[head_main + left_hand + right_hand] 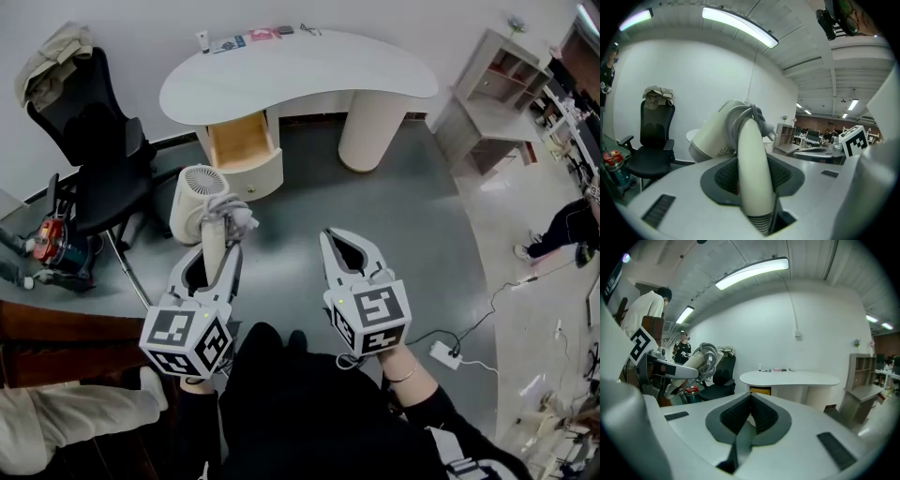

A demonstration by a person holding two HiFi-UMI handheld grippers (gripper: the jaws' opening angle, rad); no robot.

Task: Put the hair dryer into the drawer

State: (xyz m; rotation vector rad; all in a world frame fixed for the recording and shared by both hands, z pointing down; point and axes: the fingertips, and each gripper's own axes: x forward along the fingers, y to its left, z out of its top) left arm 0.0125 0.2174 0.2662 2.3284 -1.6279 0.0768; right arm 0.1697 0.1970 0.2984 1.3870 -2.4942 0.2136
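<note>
Hair dryer [199,202] above grey floor [394,225], open drawer [239,141], white desk [300,70]

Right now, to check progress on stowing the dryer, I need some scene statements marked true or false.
The left hand-held gripper grips the cream plastic hair dryer by its handle. True.
The wooden drawer under the white curved table is closed. False: it stands open.
The right hand-held gripper holds the dryer's cord. False: its jaws are together, empty.
A black office chair stands left of the drawer in the head view. True.
</note>
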